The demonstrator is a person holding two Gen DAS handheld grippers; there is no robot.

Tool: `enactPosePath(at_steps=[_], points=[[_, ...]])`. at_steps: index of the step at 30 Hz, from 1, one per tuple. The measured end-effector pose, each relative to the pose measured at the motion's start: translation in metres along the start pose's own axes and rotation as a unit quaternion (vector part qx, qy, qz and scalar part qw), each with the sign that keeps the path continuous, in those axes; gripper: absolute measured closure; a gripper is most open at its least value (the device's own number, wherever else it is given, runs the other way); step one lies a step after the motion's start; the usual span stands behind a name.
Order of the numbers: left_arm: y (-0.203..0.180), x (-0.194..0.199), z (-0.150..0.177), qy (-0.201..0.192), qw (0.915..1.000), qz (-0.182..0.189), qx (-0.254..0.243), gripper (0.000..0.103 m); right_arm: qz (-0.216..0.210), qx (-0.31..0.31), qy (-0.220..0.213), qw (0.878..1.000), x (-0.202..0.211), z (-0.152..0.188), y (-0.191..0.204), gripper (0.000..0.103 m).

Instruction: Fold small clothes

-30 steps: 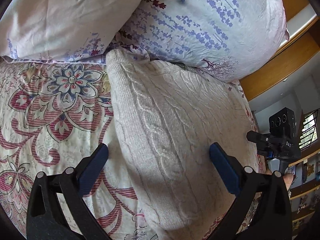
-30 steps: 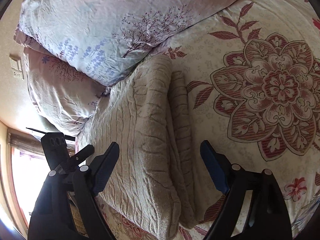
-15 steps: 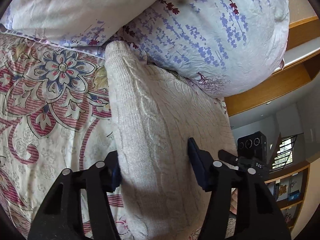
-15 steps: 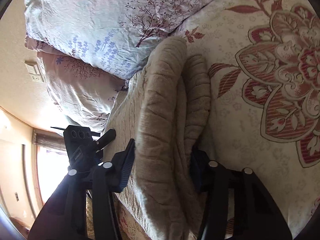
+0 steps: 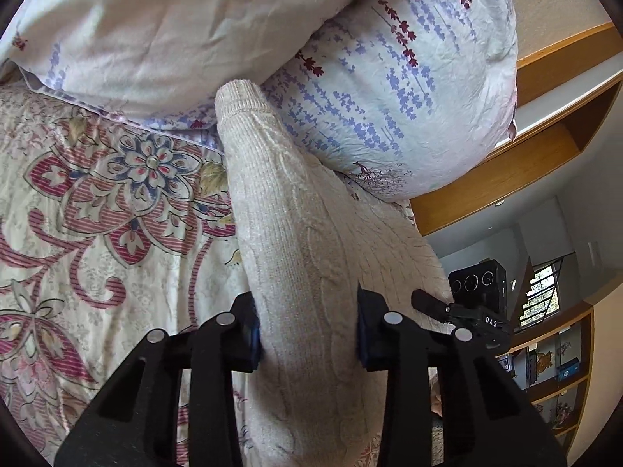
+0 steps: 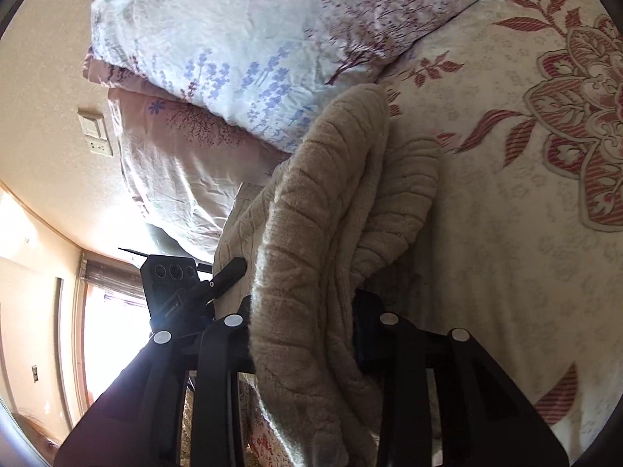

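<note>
We are at a bed (image 5: 97, 233) with a flowery cover, two big pillows (image 5: 389, 97) at its head and wooden shelves behind.

In the left wrist view, our left gripper (image 5: 307, 334) has its fingers (image 5: 249, 334) closing on the near edge of a cream knitted sweater (image 5: 296, 241). The knit bunches up thick between them and both pads press into it. The sweater runs away from us, and its far end touches the pillows. The other gripper's camera box shows just past the sweater on the right side.

In the right wrist view, our right gripper (image 6: 301, 327) also has its fingers (image 6: 366, 334) closing on the same sweater (image 6: 323, 233). Here we see folded layers of knit rolled up between the pads. The pillow (image 6: 253, 39) lies beyond, and the flowery bed (image 6: 506, 194) is on the right.

We think the step is picking up the near edge with both hands, ready to fold it over. Next we should lift both sides together and carry the edge toward the pillows, keeping it level so the layers do not slip or twist.
</note>
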State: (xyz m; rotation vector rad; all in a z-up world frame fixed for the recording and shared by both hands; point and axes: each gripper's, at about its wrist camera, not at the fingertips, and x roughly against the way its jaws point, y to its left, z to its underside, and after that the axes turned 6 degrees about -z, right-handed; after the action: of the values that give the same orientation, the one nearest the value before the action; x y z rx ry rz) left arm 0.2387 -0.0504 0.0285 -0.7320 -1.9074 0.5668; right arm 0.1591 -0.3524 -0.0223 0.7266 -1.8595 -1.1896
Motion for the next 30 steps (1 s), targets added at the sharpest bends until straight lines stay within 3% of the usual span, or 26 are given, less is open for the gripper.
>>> enactPosePath(at_steps=[5, 11, 14, 18, 21, 23, 24, 28, 30], points=[[0.028, 0.054, 0.003, -0.031, 0.9990, -0.031, 0.002, 0.069, -0.005, 0.046, 0.031, 0.998, -0.053, 0.015, 0.034, 0.072], [0.066, 0.079, 0.001, -0.035, 0.9962, -0.078, 0.013, 0.068, 0.039, 0.086, 0.036, 0.995, -0.102, 0.034, 0.052, 0.072], [0.075, 0.071, 0.002, -0.032, 0.9957, -0.087, 0.008, 0.067, 0.038, 0.108, 0.002, 0.993, -0.096, 0.042, 0.057, 0.073], [0.079, 0.059, -0.002, -0.036, 0.9940, -0.104, -0.006, 0.062, 0.113, 0.114, 0.013, 0.987, -0.105, 0.047, 0.052, 0.072], [0.084, 0.057, -0.003, -0.037, 0.9939, -0.104, 0.001, 0.054, 0.127, 0.100, 0.018, 0.987, -0.108, 0.053, 0.051, 0.064], [0.083, 0.056, -0.005, -0.039, 0.9931, -0.110, 0.006, 0.049, 0.132, 0.086, 0.018, 0.987, -0.102, 0.053, 0.051, 0.049], [0.084, 0.062, -0.003, -0.044, 0.9923, -0.116, 0.008, 0.046, 0.132, 0.081, 0.013, 0.988, -0.095, 0.054, 0.052, 0.048], [0.073, 0.104, 0.007, -0.114, 0.9811, -0.155, -0.020, 0.041, 0.109, 0.072, -0.063, 0.989, -0.058, 0.038, 0.060, 0.049], [0.052, 0.121, 0.018, -0.151, 0.9712, -0.174, -0.061, 0.038, 0.100, 0.059, -0.072, 0.991, -0.051, 0.015, 0.056, 0.049]])
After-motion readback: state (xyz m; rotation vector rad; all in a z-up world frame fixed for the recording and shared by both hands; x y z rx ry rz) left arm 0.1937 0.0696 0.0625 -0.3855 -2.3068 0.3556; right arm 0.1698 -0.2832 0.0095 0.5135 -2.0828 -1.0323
